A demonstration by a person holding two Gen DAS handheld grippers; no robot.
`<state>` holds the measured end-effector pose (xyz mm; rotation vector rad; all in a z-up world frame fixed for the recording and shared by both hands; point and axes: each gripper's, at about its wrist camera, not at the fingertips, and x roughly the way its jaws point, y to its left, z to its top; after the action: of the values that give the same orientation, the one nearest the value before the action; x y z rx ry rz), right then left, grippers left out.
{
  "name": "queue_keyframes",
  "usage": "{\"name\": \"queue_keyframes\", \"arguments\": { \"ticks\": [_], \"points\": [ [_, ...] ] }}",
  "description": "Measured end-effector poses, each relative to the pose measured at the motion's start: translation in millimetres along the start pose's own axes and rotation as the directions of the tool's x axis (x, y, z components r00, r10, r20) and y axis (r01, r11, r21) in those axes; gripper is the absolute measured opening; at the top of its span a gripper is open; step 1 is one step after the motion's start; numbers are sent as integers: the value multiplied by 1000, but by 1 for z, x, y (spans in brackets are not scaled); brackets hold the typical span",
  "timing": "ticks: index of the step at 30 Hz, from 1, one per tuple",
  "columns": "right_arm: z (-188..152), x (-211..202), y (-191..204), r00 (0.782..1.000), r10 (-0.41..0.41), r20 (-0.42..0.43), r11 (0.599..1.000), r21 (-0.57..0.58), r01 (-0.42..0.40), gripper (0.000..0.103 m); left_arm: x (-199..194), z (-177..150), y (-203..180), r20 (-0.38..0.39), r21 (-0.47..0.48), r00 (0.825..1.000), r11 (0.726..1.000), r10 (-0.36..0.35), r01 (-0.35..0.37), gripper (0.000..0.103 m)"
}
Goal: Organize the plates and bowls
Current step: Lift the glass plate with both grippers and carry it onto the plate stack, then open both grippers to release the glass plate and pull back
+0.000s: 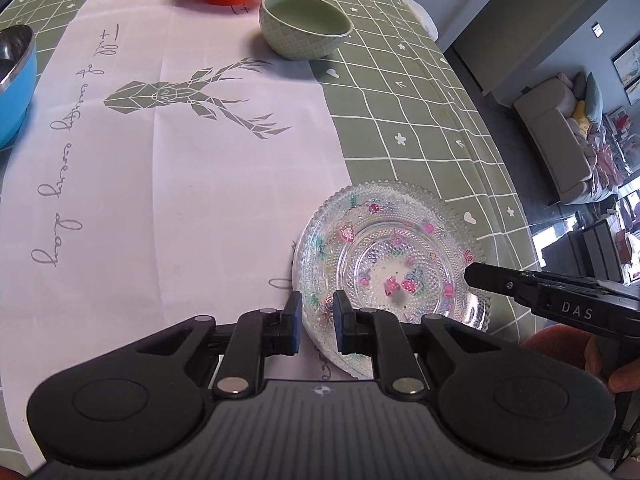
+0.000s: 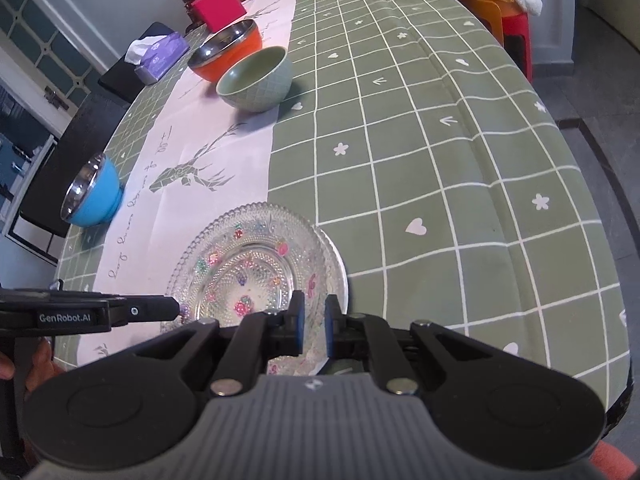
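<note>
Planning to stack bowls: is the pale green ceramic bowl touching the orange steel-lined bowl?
Cannot tell. In the right wrist view the green bowl overlaps the orange bowl, hiding any gap.

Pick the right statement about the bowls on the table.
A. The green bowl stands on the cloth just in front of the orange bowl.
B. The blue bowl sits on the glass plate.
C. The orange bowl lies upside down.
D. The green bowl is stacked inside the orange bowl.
A: in the right wrist view the green bowl stands upright on the cloth, nearer the camera than the orange bowl, not nested in it.
</note>
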<state>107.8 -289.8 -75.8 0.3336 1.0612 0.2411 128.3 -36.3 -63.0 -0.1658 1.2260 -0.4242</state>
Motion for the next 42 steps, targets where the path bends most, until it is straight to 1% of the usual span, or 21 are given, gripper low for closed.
{"name": "queue_keyframes", "arguments": {
  "ticks": [3, 7, 9, 15, 17, 19, 21, 22, 24, 26, 28, 30, 34, 36, 37, 39, 42],
  "points": [
    [1, 1, 4, 1000, -25, -7, 999, -38, 25, 9, 0, 0, 1, 2, 0, 1000, 1000, -4, 4, 17],
    [0, 3, 15, 995, -100, -15, 986, -135, 97, 8, 0, 0, 3, 4, -4, 1000, 1000, -13, 13, 17],
    [-1, 3, 18, 994, -113, -14, 981, -160, 109, 8, 0, 0, 3, 5, -4, 1000, 1000, -14, 14, 17],
    [0, 3, 18, 992, -121, -22, 979, -169, 116, 8, -1, -1, 4, 14, 3, 1000, 1000, -22, 22, 17],
    [0, 3, 19, 993, -118, -23, 980, -167, 112, 11, -2, -3, 3, 24, 17, 1000, 1000, -13, 12, 18],
    [0, 3, 20, 993, -118, -21, 980, -164, 113, 12, -5, -3, 2, 38, 31, 999, 1000, -6, 5, 20],
    [0, 2, 20, 993, -117, -18, 980, -164, 112, 13, -9, -3, 1, 57, 42, 998, 999, -1, -1, 25],
    [1, 1, 20, 993, -114, -15, 981, -161, 110, 15, -11, -3, 1, 67, 49, 998, 999, 1, -4, 27],
    [2, -1, 21, 994, -111, -2, 981, -158, 110, 31, -16, -3, 1, 93, 60, 996, 998, 4, -10, 33],
    [3, -3, 23, 995, -104, 8, 982, -160, 104, 33, -21, -3, 3, 122, 64, 993, 998, 5, -13, 38],
    [4, -5, 26, 996, -89, 15, 983, -157, 90, 34, -26, -3, 3, 153, 75, 988, 997, 16, -28, 39],
    [5, -6, 29, 997, -73, 25, 985, -155, 76, 40, -30, -3, 5, 180, 85, 983, 996, 25, -41, 41],
    [9, -6, 38, 998, -45, 44, 987, -155, 51, 45, -40, -4, 8, 243, 110, 969, 991, 50, -79, 43],
    [11, -5, 43, 999, -27, 45, 988, -152, 34, 50, -45, -4, 11, 272, 121, 960, 987, 67, -103, 43],
    [12, -3, 47, 999, -18, 44, 988, -151, 24, 50, -46, -4, 13, 286, 125, 955, 985, 75, -115, 43],
    [14, 0, 53, 999, 0, 45, 989, -149, 6, 51, -51, -4, 17, 308, 127, 947, 982, 91, -136, 47],
    [18, 6, 63, 999, 29, 42, 990, -138, -23, 53, -58, -3, 26, 340, 126, 933, 978, 115, -167, 49]
  ]
}}
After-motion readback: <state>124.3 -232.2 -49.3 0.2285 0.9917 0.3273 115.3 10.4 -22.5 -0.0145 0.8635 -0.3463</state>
